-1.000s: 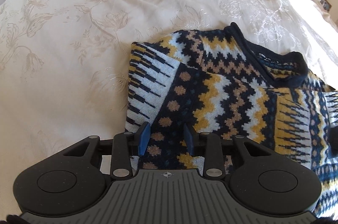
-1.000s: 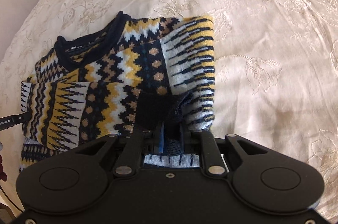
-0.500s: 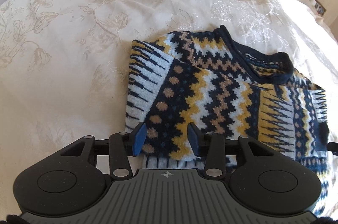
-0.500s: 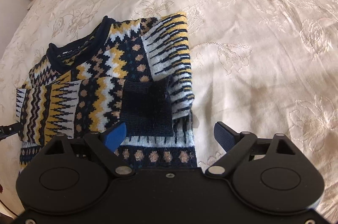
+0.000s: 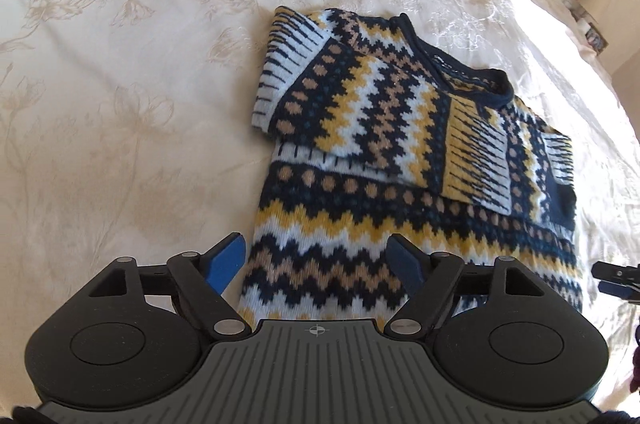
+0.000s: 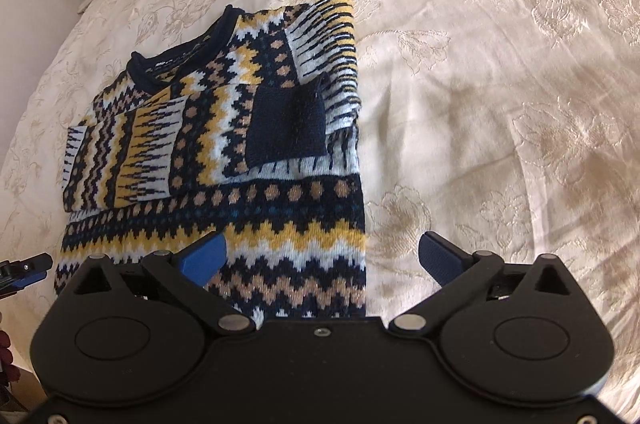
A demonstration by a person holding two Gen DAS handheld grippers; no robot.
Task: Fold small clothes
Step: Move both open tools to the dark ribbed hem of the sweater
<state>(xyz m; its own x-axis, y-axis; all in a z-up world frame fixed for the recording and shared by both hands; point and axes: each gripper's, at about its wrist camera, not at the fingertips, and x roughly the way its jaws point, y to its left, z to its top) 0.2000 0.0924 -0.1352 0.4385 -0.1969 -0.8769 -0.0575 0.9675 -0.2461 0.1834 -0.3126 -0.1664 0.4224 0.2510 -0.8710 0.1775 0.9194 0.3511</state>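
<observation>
While your left hand-held gripper hangs released over the hem's left corner, the patterned sweater lies on the cream bedspread, sleeves folded across its chest, and your right hand-held gripper gapes empty above the hem's right corner.

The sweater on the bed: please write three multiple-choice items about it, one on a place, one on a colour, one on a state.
1. Where does the sweater lie?
A. on a cream bedspread
B. on a wooden floor
C. in a basket

2. What colour is the cuff that lies on the folded sleeve?
A. red
B. dark navy
C. green

3. How are the fingers of the right gripper?
A. shut on the hem
B. shut on the collar
C. open, holding nothing

Answers: 1 A, floral bedspread shows all around it; 2 B, the plain patch is navy; 3 C, the blue fingers stand wide apart.
</observation>
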